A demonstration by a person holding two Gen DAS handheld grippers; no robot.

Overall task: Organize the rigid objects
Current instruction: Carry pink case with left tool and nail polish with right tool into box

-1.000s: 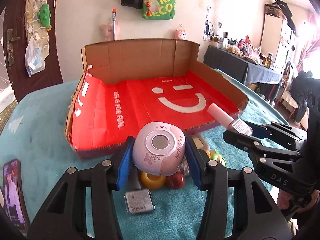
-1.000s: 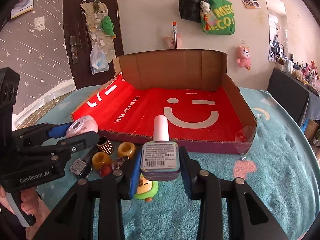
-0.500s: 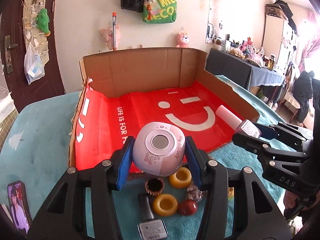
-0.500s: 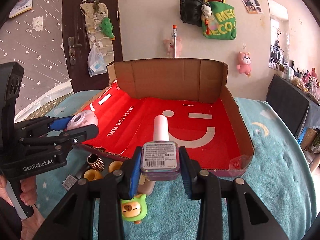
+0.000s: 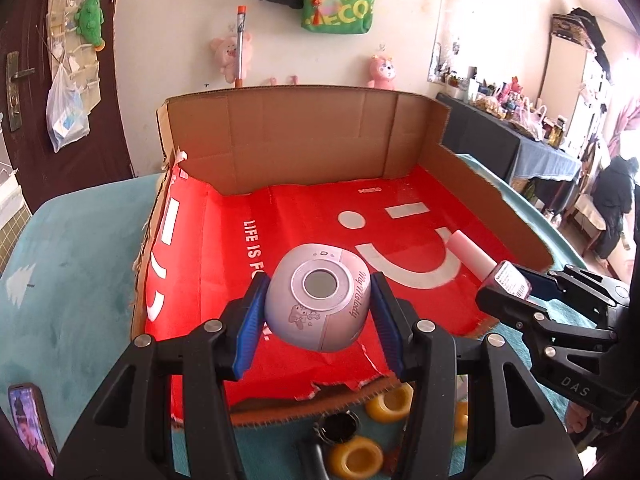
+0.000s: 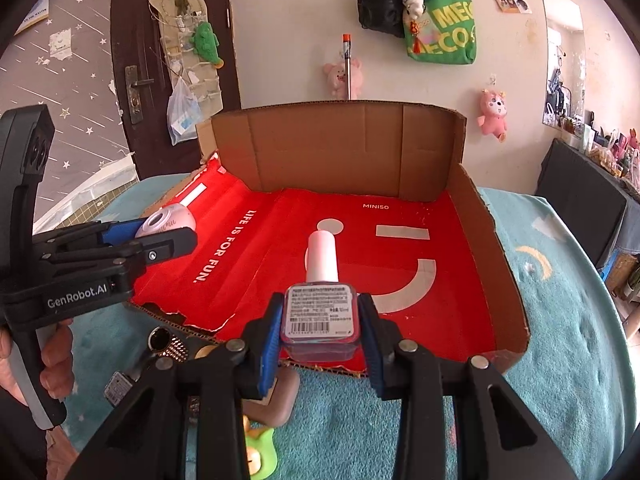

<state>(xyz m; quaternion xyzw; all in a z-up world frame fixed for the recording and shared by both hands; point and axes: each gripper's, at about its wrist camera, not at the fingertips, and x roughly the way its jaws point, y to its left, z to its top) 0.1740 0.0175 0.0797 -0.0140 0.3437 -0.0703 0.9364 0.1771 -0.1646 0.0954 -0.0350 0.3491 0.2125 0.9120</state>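
Pink case [image 5: 318,304] and bottle [image 6: 319,312] over box [image 5: 304,136]

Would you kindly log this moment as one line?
left gripper: holds lilac speaker | right gripper: holds nail polish | both over red tray

Left gripper [image 5: 318,312] and right gripper [image 6: 320,330] both pitched downward, side by side, each with jaws clamped on a load; a hand [image 6: 56,360] grips the left handle.

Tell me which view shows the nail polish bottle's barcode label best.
The right wrist view: the nail polish bottle faces the camera, label square-on in the right gripper. The left wrist view shows the bottle obliquely at the edge.
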